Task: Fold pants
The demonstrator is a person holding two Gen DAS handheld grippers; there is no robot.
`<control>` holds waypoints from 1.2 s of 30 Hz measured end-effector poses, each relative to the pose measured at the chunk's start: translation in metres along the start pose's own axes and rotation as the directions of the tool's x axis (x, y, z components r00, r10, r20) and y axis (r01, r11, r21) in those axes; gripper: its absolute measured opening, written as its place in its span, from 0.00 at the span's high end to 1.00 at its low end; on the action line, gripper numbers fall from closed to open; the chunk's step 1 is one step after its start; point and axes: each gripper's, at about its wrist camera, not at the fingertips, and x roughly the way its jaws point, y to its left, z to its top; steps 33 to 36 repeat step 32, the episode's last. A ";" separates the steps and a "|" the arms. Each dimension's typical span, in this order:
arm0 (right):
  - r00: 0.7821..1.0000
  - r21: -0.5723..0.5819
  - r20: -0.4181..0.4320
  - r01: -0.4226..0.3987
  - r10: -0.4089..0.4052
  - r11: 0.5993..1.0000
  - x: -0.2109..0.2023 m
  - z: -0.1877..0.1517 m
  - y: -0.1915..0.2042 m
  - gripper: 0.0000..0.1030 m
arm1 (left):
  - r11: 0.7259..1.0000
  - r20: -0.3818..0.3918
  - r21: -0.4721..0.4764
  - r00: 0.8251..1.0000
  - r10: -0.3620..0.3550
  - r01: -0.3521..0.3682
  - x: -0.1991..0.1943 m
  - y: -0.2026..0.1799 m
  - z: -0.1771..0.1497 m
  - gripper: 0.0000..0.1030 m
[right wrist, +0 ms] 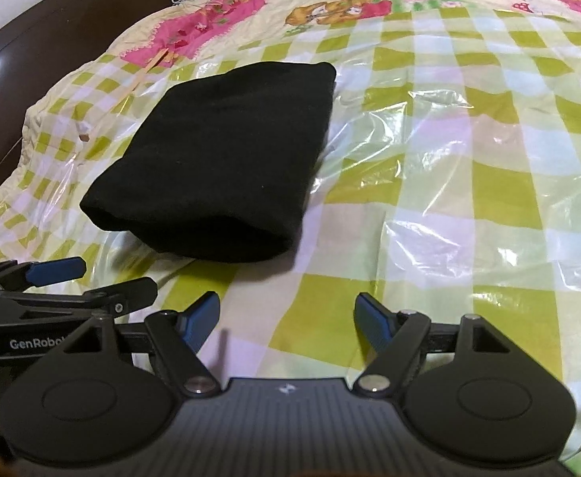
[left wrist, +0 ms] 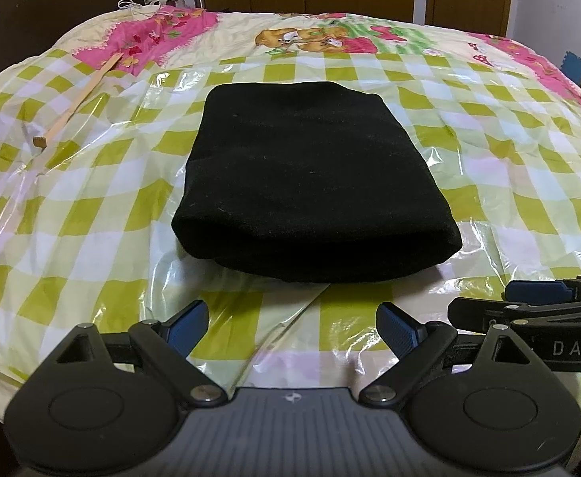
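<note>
Looking along the left gripper [left wrist: 292, 328], its blue-padded jaws are seen spread apart with nothing between them, only plastic-covered bedding below. The pants [left wrist: 310, 183] are found just beyond the fingertips, lying as a compact black rectangle about midway between the bed's side edges and toward its near edge. A thick rounded fold faces the gripper and the far edge looks straight. No leg or waistband is seen hanging loose. The bed [left wrist: 91, 206] is covered by a green-checked quilt under a clear plastic sheet. A wooden stick [left wrist: 78, 99] lies well apart from the pants toward the far left corner. The right gripper [left wrist: 529, 298] shows at the right margin, near the bed's front edge.

From the right wrist view, the right gripper [right wrist: 286, 320] is likewise shown with jaws apart and empty, clear of the fabric. The pants [right wrist: 219, 159] are seen ahead and to the left, resting flat, with stacked layers visible at the near rounded end. The left gripper [right wrist: 52, 278] sits just beside, at the left margin.

The folding is judged essentially complete. At most, a small squaring or smoothing of the bundle may be left, and neither tool is touching it.
</note>
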 end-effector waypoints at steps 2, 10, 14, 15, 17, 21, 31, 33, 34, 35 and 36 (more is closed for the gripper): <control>1.000 0.001 -0.001 -0.003 0.003 1.000 0.000 0.000 0.000 0.27 | 1.000 0.001 -0.002 1.000 -0.001 0.001 0.000 0.000 0.000 0.02; 1.000 0.003 -0.002 -0.009 0.009 1.000 0.000 0.000 0.000 0.27 | 1.000 -0.003 -0.003 1.000 -0.001 0.001 0.001 0.000 0.000 0.02; 1.000 0.003 -0.002 -0.014 0.014 1.000 0.000 0.000 0.000 0.27 | 1.000 -0.002 -0.001 1.000 0.001 -0.001 0.001 -0.001 -0.001 0.02; 1.000 0.005 -0.001 -0.014 0.014 1.000 0.000 0.000 0.000 0.27 | 1.000 -0.002 -0.002 1.000 0.000 0.000 0.001 -0.001 -0.001 0.02; 1.000 0.005 -0.001 -0.014 0.014 1.000 0.000 0.000 0.000 0.27 | 1.000 -0.002 -0.002 1.000 0.001 -0.001 0.001 -0.001 -0.001 0.02; 1.000 0.003 -0.001 -0.015 0.015 1.000 0.000 0.000 0.000 0.27 | 1.000 -0.002 -0.002 1.000 0.001 -0.001 0.001 -0.001 -0.001 0.02; 1.000 0.004 -0.001 -0.015 0.015 1.000 0.000 -0.001 0.000 0.27 | 1.000 0.001 -0.002 1.000 0.003 -0.003 0.000 -0.002 -0.001 0.02; 1.000 0.004 -0.001 -0.015 0.015 1.000 0.000 -0.001 0.000 0.27 | 1.000 0.003 -0.002 1.000 0.004 -0.004 0.001 -0.002 -0.001 0.03; 1.000 0.004 -0.001 -0.015 0.015 1.000 0.000 -0.001 0.000 0.27 | 1.000 0.003 -0.002 1.000 0.004 -0.004 0.001 -0.002 -0.001 0.03; 1.000 0.004 -0.001 -0.015 0.015 1.000 0.000 -0.001 0.000 0.27 | 1.000 0.003 -0.002 1.000 0.004 -0.004 0.001 -0.002 -0.001 0.03; 1.000 0.004 -0.001 -0.015 0.015 1.000 0.000 -0.001 0.000 0.27 | 1.000 0.003 -0.002 1.000 0.004 -0.004 0.001 -0.002 -0.001 0.03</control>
